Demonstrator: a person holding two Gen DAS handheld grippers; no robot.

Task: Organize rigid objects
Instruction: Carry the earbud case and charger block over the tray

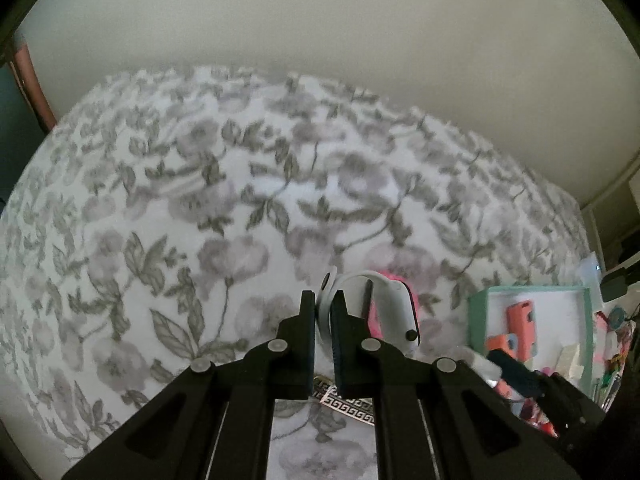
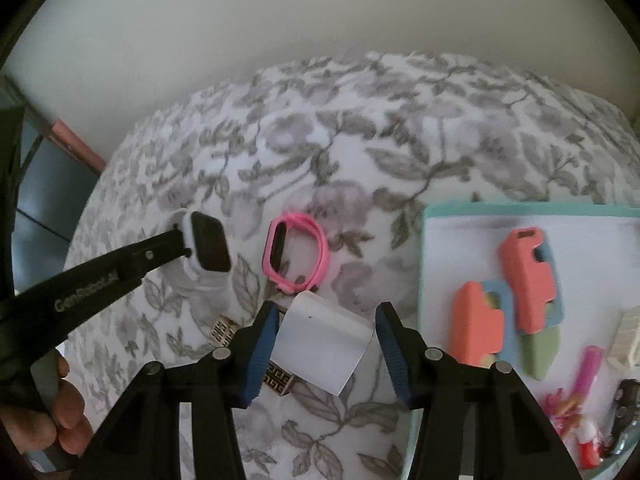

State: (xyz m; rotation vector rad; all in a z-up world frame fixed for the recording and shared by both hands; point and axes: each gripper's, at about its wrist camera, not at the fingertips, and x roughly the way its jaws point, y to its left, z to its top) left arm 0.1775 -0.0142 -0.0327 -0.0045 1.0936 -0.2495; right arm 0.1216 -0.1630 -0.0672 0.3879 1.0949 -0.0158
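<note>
My left gripper (image 1: 324, 300) is shut on the strap of a white smartwatch (image 1: 394, 308), lifted off the flowered bedspread (image 1: 240, 208). The right wrist view shows that same watch (image 2: 208, 248), with its dark screen, at the left gripper's (image 2: 184, 240) tip. A pink watch (image 2: 296, 256) lies on the cloth just beyond my right gripper (image 2: 327, 308). Both blue pads (image 2: 262, 344) press on a white rectangular block (image 2: 324, 340), which hangs tilted above a small black-and-gold patterned box (image 2: 280, 384).
A teal-rimmed white tray (image 2: 520, 210) at the right holds two orange cases (image 2: 524, 276), a pink stick and other small items. A second patterned piece (image 2: 222, 330) lies left of the block. A person's hand (image 2: 60, 412) grips the left tool. A wall stands behind the bed.
</note>
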